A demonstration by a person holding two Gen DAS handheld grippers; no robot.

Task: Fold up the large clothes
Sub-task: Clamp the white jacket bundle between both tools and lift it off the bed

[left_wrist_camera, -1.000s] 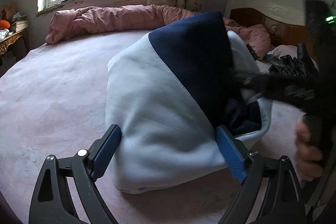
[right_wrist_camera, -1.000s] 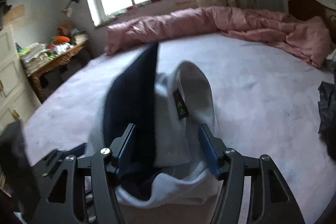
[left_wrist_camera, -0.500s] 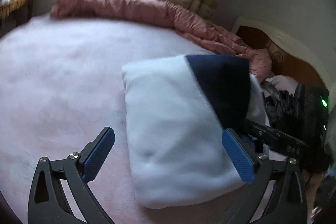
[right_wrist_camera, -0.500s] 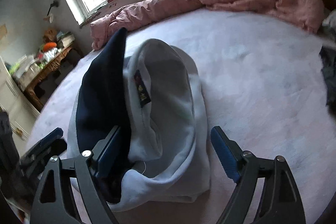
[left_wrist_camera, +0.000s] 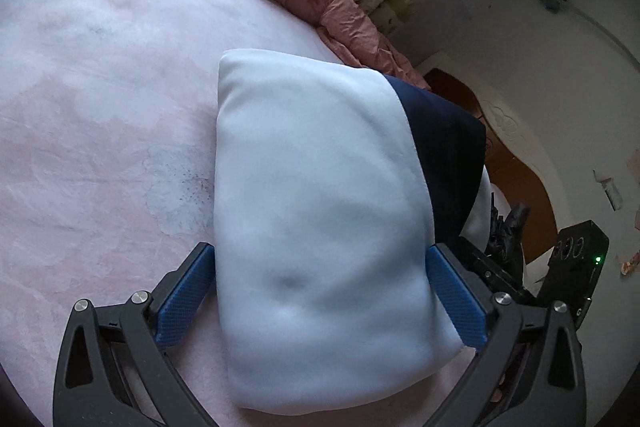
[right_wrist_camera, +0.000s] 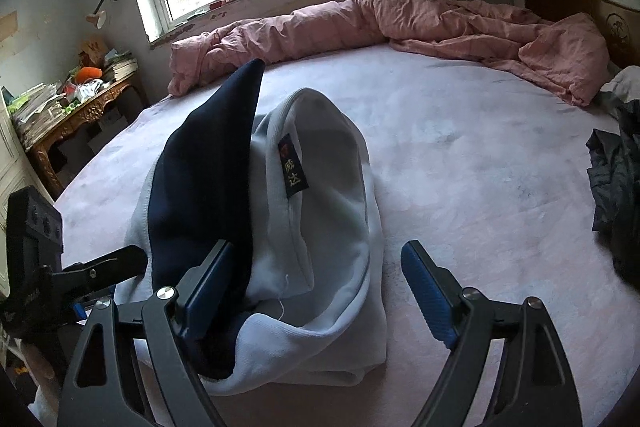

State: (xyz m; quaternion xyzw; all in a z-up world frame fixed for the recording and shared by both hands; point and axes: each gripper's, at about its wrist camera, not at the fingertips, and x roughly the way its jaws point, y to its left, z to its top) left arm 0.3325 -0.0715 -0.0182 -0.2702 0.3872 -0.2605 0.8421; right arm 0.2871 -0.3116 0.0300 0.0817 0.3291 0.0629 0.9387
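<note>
With the sweatshirt (left_wrist_camera: 320,227) folded into a bundle on the bed (left_wrist_camera: 100,107), left gripper (left_wrist_camera: 320,303) and right gripper (right_wrist_camera: 316,295) spread wide, gripping nothing; only tidying remains.

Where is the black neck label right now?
In the right wrist view, the black label sits inside the pale blue sweatshirt's collar, just right of its navy panel.

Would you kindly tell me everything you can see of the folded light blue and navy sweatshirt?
The sweatshirt is a soft, fleece-like garment, pale blue with a navy panel, folded into a plump bundle lying on the pink bed sheet. The right wrist view shows its open ribbed neckline and a dark sewn-in label. The wide-open left gripper straddles it; the right gripper, also open, has one finger against the navy fold.
</note>
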